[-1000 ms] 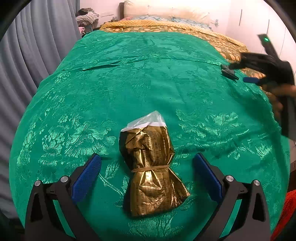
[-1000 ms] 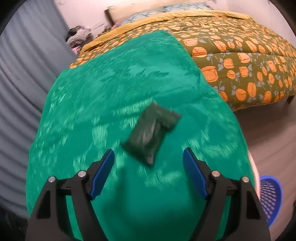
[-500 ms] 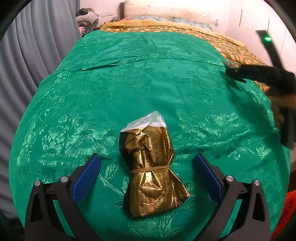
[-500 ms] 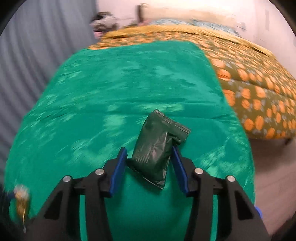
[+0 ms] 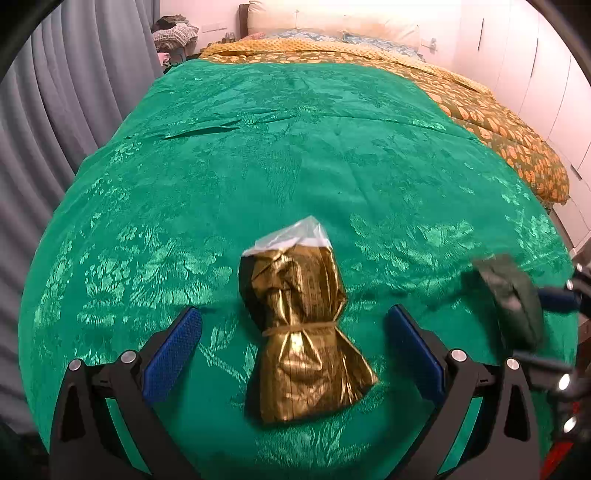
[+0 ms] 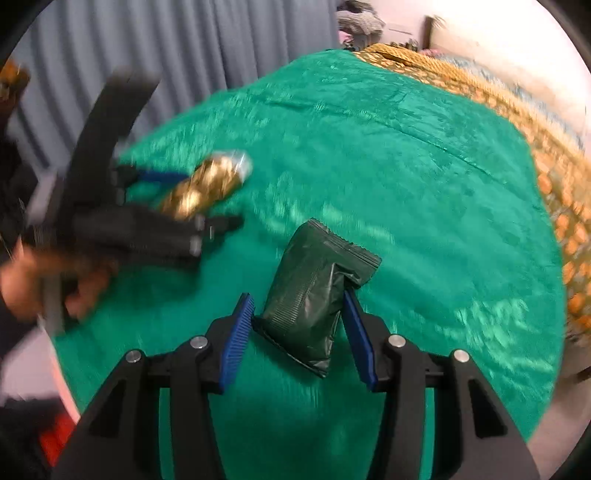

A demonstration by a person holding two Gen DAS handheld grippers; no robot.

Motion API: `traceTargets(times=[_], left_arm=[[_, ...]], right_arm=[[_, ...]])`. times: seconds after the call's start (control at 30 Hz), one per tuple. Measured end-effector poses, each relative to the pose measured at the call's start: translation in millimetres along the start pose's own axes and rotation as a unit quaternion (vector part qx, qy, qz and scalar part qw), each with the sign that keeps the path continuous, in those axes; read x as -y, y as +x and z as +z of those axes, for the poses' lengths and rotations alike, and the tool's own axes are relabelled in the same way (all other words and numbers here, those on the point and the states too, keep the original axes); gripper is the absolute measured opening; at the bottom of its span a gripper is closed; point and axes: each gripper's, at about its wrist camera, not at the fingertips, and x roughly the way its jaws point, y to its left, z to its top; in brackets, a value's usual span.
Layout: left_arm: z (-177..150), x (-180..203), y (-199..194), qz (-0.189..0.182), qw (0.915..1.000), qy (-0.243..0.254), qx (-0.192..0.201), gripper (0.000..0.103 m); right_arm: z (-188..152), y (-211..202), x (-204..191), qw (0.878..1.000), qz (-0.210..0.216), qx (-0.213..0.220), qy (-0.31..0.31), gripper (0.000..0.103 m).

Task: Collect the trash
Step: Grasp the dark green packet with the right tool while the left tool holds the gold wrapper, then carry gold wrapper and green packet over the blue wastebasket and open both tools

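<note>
A gold foil bag [image 5: 301, 325], tied with a rubber band and with a clear plastic top, lies on the green bedspread [image 5: 295, 147]. My left gripper [image 5: 291, 350] is open, its blue pads either side of the bag and apart from it. My right gripper [image 6: 301, 328] is shut on a dark green packet [image 6: 314, 291] and holds it above the bedspread. In the left wrist view the packet [image 5: 513, 299] shows blurred at the right edge. In the right wrist view the gold bag [image 6: 207, 184] and the left gripper [image 6: 177, 206] show at the left.
The green bedspread covers the near part of a bed; an orange patterned quilt [image 5: 498, 125] lies on its right and far side. Grey curtains [image 5: 55, 110] hang on the left. White cupboards [image 5: 546, 74] stand at the right. Pillows [image 5: 332, 26] lie at the far end.
My right gripper closed on the dark green packet, lifted it and swung toward the near right of the bed, close to my left gripper. The left gripper and gold bag have not moved.
</note>
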Motion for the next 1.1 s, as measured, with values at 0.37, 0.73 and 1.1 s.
traceTargets(times=[0.37,0.73,1.1], left_arm=[[-23,-13,-25,-0.063,0.9978,0.021,0.002,0.098],[0,-1,-15,-0.042,0.9986,0.032,-0.003,0.086],[-4,-2,-20,-0.026,0.9993,0.025,0.011,0.036]], right_arm=[[-31,-23,28,0.995,0.024,0.002,0.098,0.075],[-8,-3,26,0.991,0.020,-0.011,0.133,0.067],[-14,-6,27,0.989,0.003,-0.012,0.144,0.034]])
